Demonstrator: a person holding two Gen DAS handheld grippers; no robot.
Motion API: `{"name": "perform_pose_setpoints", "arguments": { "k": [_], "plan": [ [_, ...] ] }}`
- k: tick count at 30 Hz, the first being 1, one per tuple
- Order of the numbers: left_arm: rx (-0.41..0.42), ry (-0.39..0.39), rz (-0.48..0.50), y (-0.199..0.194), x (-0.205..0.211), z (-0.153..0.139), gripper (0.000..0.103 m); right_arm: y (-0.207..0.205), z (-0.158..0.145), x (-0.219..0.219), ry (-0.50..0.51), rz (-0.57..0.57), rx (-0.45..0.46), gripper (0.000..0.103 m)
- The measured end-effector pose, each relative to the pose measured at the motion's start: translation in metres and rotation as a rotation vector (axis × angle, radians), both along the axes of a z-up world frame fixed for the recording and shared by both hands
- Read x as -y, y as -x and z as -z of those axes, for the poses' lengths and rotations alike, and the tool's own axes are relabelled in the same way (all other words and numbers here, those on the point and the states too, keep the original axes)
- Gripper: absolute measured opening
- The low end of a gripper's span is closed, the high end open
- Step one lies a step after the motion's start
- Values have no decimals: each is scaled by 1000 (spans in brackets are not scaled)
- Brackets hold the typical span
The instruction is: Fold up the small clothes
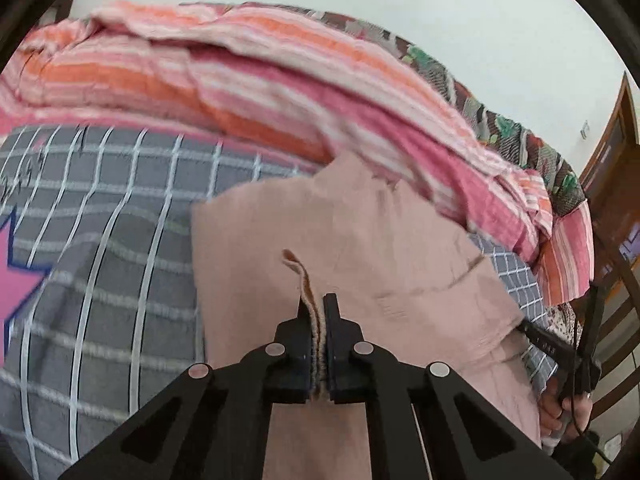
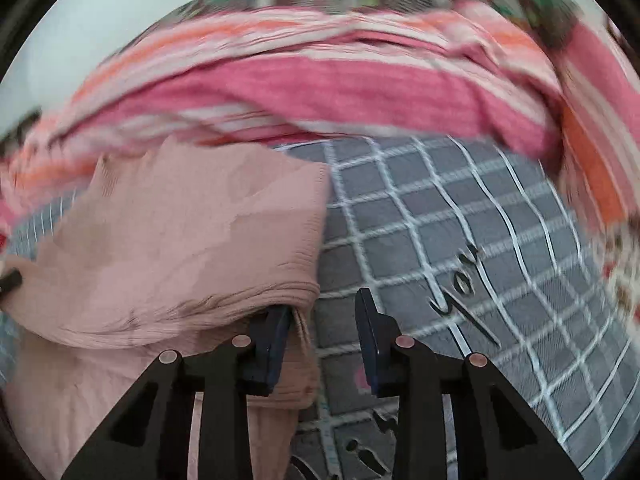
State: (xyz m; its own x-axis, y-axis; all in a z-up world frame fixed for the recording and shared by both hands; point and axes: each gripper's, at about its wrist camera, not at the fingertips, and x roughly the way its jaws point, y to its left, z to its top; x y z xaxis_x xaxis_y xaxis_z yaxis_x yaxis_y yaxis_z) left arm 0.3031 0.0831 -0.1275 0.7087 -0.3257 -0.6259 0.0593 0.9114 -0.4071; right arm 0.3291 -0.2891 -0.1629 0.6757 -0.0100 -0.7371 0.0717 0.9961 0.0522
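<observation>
A small dusty-pink knitted garment lies partly folded on the bed. In the left wrist view my left gripper is shut on a raised edge of this garment, and the layered cloth shows pinched between the two pads. In the right wrist view the pink garment fills the left half. My right gripper has its jaws apart. Its left finger sits at the garment's rolled edge, and its right finger stands over the bare sheet. The pads do not press on any cloth. The right gripper and the hand holding it also show at the right of the left wrist view.
The garment rests on a grey bedsheet with a white grid and printed lettering. A bunched pink and orange striped blanket lies along the far side, with a floral quilt behind it. Wooden furniture stands at the right against a pale wall.
</observation>
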Motion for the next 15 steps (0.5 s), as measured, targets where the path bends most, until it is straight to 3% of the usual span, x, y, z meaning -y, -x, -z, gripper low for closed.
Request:
{"name": "perform_pose_setpoints", "arguments": {
  "k": [3,4,6,10,12,14,15],
  "plan": [
    [39,15,12,-9,0,-13,6,10,3,7,4,63,3,30],
    [41,-30,4,-11,2,-14,6,14,2,7,39,90,7,16],
    [12,-134,5,-13,4,-4,6,23,1,14,85,133,7,15],
    [-89,-179,2,-12,-2,29,10,29,-4,17,81,74,-11,16],
    [-113,-157,3,-11,-6,36,11,30,-10,7,96,33,-3,24],
    [-90,-134,-6,-5,-13,30,13,30,-17,-7,87,-17,22,41],
    [-77,-139,-21,-3,-15,25,20,27,-21,-15,80,-44,42,51]
  ]
}}
